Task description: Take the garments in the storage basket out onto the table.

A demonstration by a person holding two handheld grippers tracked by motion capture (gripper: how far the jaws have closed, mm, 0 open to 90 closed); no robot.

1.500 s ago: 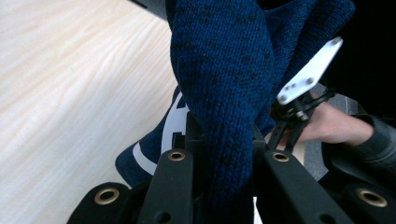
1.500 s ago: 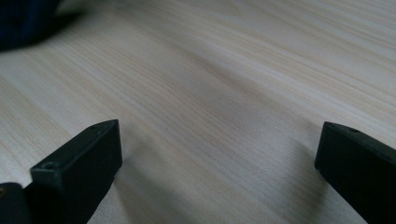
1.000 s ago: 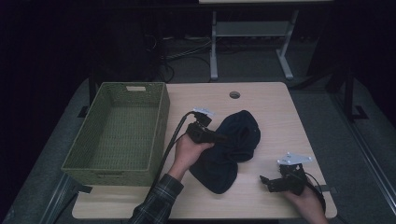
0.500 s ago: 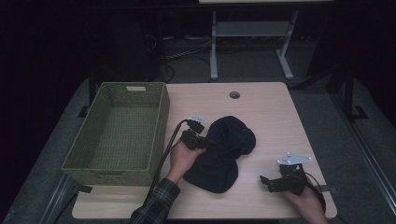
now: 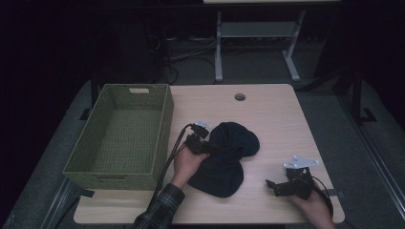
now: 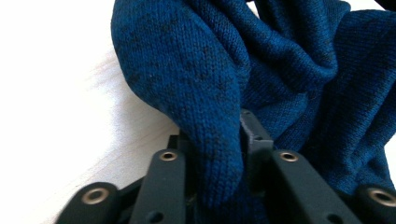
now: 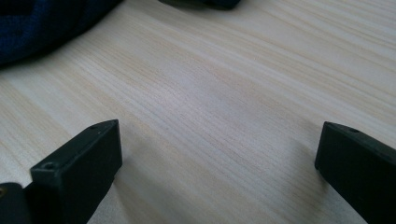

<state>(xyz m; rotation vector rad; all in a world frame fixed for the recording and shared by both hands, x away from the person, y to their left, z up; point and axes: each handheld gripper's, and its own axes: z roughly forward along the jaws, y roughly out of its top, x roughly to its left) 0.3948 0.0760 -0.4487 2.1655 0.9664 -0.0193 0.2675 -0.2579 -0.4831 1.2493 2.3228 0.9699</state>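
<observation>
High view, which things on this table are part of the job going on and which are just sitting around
In the job:
- dark blue knit garment, a fold pinched by the left gripper
- green woven basket, likely its destination

Lying about:
- right gripper, open on bare table
- metal stand on the floor behind

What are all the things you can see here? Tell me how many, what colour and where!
Knitted garment: one, dark blue, crumpled on the middle of the table, one fold pinched in the left gripper.
Basket: one, green woven, nothing inside it, on the table's left side.
Table: one, light wood, with a round hole near its far edge.
Metal stand: one, pale grey, on the floor beyond the table.
Left gripper: one, black, shut on the garment's left edge.
Right gripper: one, black, jaws wide apart, low over the table's near right corner.
</observation>
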